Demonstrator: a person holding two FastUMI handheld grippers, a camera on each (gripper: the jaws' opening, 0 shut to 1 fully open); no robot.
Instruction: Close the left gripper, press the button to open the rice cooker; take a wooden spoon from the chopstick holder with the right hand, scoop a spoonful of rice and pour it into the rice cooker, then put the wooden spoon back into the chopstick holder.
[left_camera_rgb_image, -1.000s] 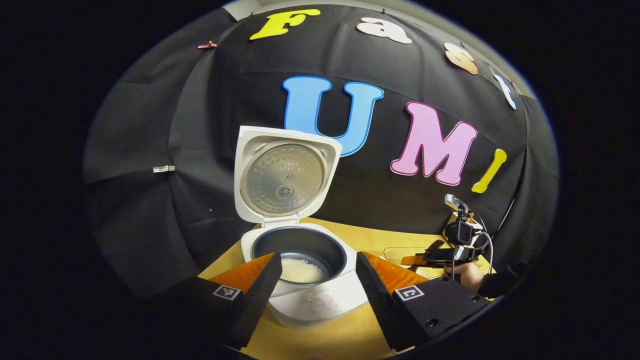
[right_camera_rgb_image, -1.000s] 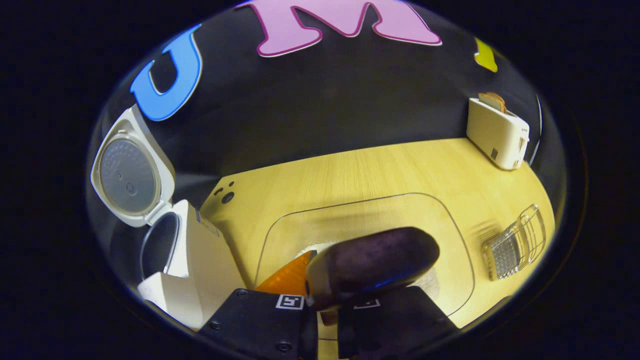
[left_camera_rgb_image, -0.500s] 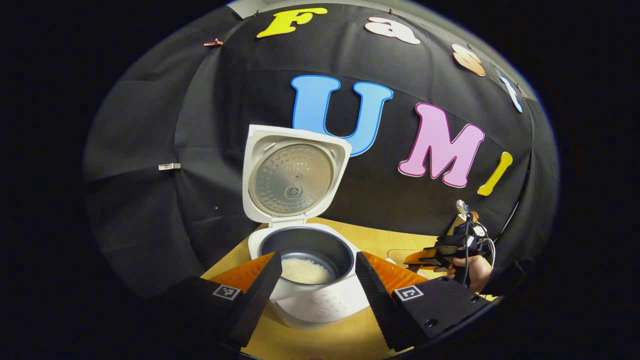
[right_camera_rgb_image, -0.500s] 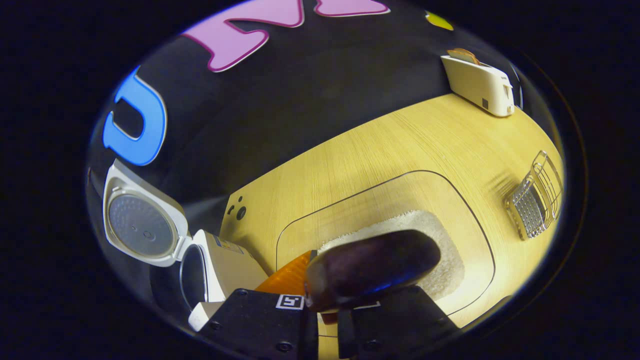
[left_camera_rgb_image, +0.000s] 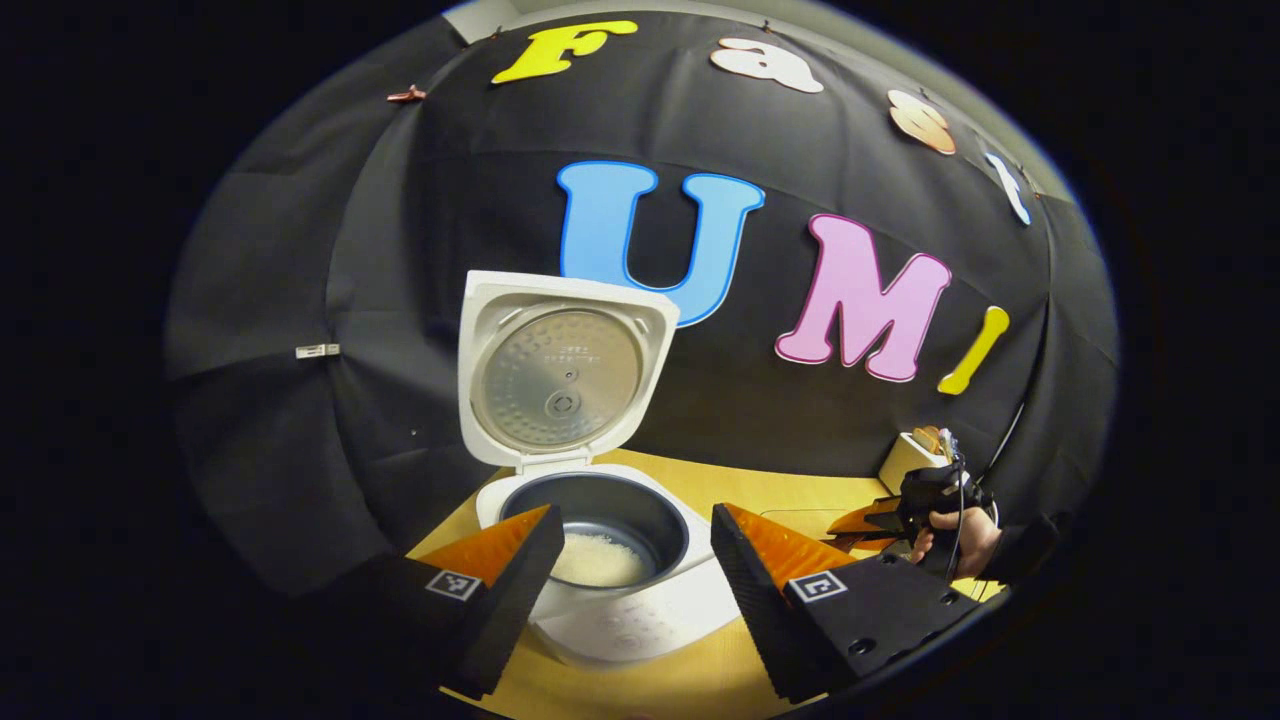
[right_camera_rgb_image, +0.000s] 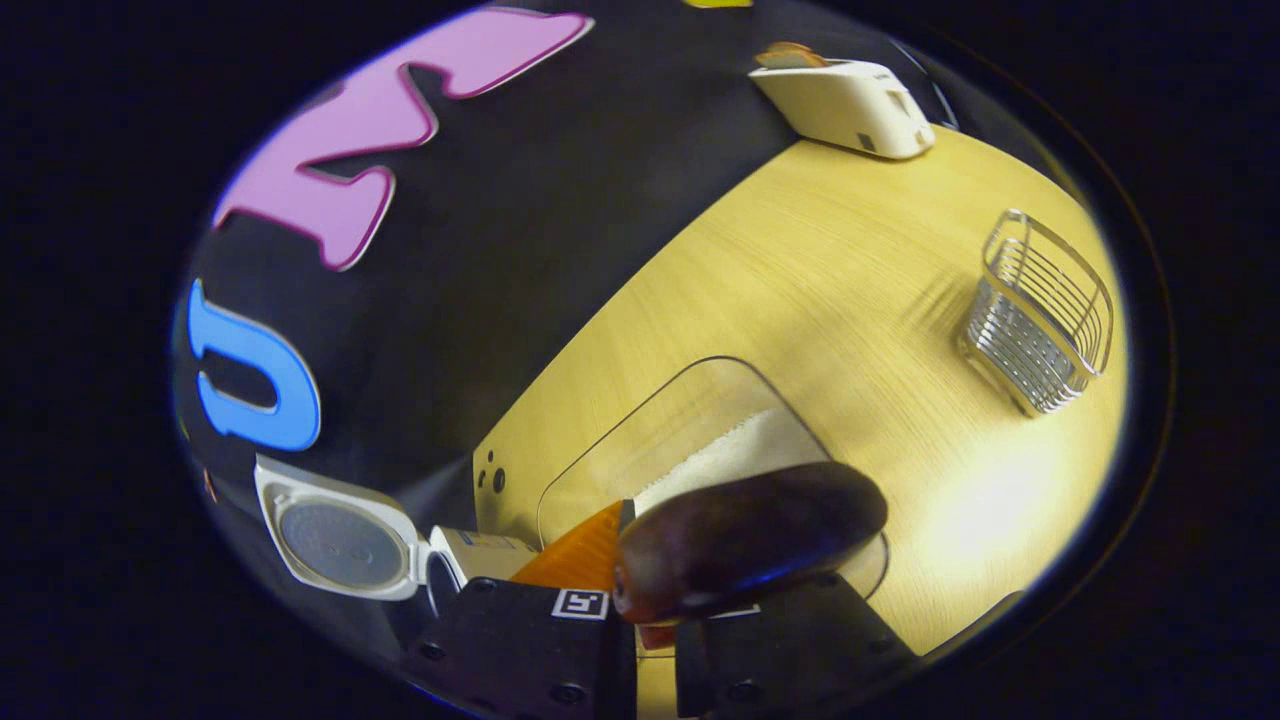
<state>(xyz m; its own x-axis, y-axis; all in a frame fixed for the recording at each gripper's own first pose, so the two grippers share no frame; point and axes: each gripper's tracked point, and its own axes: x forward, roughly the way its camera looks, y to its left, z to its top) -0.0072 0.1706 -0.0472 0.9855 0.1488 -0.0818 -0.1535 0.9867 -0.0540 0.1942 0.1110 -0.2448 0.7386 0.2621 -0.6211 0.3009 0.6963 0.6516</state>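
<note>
Right gripper view: the right gripper (right_camera_rgb_image: 655, 610) has its two fingers pressed together on one wooden spoon (right_camera_rgb_image: 750, 540). The dark spoon bowl lies sideways across the fingers, with its long side running from left to right and its far end tipped up a little to the right. I cannot see the handle. Just behind the spoon is one clear tray (right_camera_rgb_image: 640, 440) with a flat patch of white rice (right_camera_rgb_image: 725, 455) in it. The tray lies on the yellow wooden table (right_camera_rgb_image: 800, 260). One wire basket (right_camera_rgb_image: 1040, 315) stands well apart on the right. One white toaster (right_camera_rgb_image: 850, 95) with bread in its slot stands at the far edge by the black wall. One white rice cooker (right_camera_rgb_image: 345, 535) stands at the lower left, with its lid up.

In the left gripper view, the left gripper (left_camera_rgb_image: 625, 575) has its two fingers wide apart and holds nothing. Between them and just behind is the rice cooker (left_camera_rgb_image: 610, 600). Its lid (left_camera_rgb_image: 560, 375) stands straight up, and there is some white rice in the dark pot (left_camera_rgb_image: 600, 515). Small writing on the lid is too tiny to read. Far off to the right, a hand (left_camera_rgb_image: 955, 540) holds the other gripper near the toaster (left_camera_rgb_image: 905, 460).
</note>
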